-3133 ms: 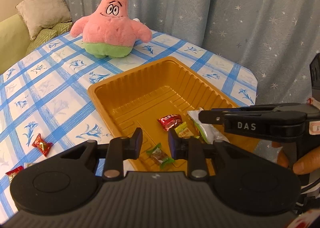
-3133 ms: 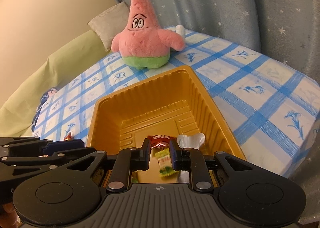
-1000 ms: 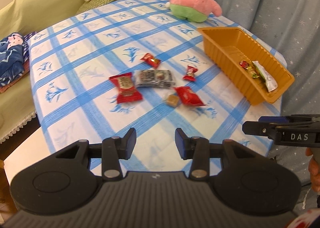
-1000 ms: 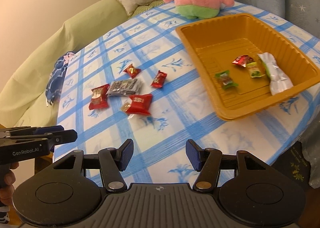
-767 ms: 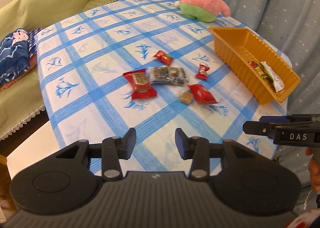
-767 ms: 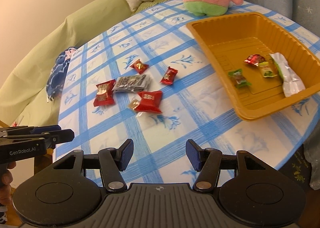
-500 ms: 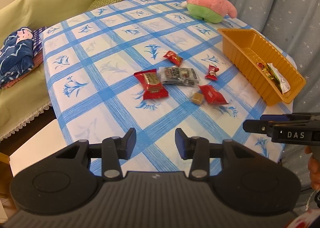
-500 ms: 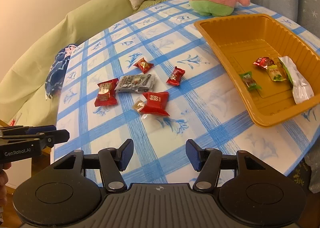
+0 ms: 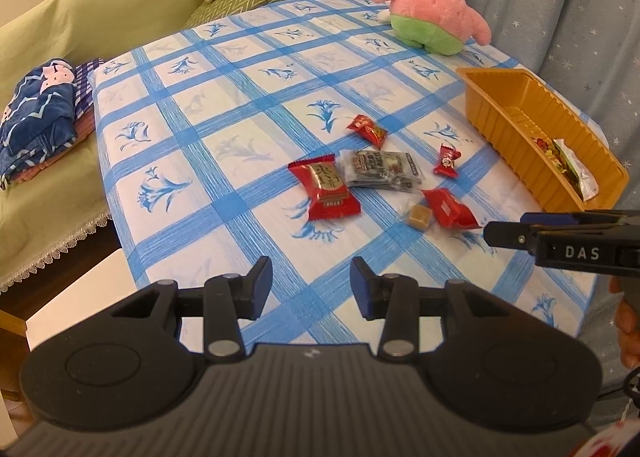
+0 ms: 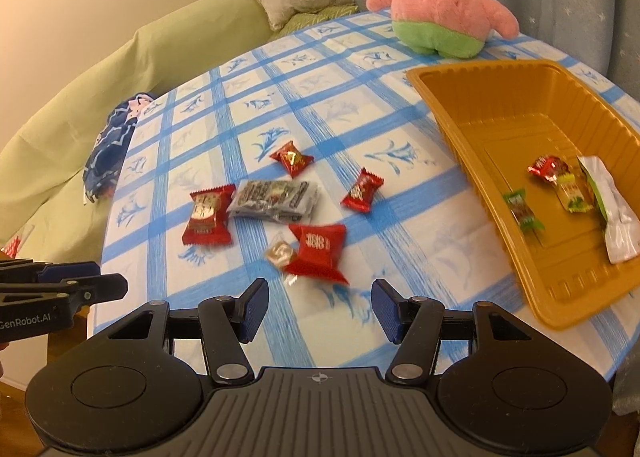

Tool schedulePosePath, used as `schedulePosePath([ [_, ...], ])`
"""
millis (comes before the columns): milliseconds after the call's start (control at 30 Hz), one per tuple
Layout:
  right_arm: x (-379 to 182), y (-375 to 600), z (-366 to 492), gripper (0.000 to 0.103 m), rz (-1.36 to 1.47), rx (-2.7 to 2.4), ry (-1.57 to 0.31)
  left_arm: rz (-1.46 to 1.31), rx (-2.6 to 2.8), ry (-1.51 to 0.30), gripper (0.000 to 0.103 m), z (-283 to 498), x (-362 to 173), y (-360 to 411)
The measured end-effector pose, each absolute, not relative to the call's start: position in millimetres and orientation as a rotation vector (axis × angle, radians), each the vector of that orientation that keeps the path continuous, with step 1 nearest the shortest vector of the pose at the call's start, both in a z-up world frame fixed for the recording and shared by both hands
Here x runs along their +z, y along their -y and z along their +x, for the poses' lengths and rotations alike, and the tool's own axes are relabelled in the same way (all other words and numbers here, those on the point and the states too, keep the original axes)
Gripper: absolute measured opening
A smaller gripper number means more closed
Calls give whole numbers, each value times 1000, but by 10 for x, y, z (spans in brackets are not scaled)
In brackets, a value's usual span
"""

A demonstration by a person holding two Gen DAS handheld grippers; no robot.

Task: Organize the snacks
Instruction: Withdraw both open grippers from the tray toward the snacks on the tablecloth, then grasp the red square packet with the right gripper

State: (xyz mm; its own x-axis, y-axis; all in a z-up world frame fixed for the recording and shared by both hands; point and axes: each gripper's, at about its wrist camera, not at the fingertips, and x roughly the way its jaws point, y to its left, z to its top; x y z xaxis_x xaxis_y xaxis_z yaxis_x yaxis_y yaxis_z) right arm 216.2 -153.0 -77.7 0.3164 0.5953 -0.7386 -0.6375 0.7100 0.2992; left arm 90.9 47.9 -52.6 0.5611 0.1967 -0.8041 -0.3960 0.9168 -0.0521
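Several wrapped snacks lie loose mid-table: a large red packet point(image 9: 329, 185) point(image 10: 208, 214), a grey packet point(image 9: 380, 169) point(image 10: 276, 199), a red pillow pack point(image 9: 450, 207) point(image 10: 320, 251) with a small caramel candy point(image 9: 419, 215) point(image 10: 280, 254) beside it, and two small red candies point(image 9: 367, 130) point(image 9: 447, 161). The orange tray point(image 9: 500, 97) point(image 10: 452, 117) at the right holds several snacks, among them a white pouch point(image 10: 610, 209). My left gripper point(image 9: 311, 283) hovers open and empty over the near table edge. My right gripper point(image 10: 318, 311) is open and empty too, just short of the red pillow pack.
A pink star plush point(image 9: 436, 23) point(image 10: 440, 9) sits at the table's far side, before a starry curtain. A green sofa point(image 9: 80, 37) with cushions and a blue folded cloth point(image 9: 36, 113) stands to the left. The table edge runs close below both grippers.
Both grippers have pulled back from the tray and swung left toward the loose snacks, which now sit nearer the middle of both views. Jaw openings are unchanged.
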Motion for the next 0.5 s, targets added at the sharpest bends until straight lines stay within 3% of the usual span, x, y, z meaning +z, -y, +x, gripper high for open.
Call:
schedulePosePath([
  [500, -1016, 1114, 2437, 53, -106, 829, -927, -220, 341, -919, 39, 1160, -600, -537],
])
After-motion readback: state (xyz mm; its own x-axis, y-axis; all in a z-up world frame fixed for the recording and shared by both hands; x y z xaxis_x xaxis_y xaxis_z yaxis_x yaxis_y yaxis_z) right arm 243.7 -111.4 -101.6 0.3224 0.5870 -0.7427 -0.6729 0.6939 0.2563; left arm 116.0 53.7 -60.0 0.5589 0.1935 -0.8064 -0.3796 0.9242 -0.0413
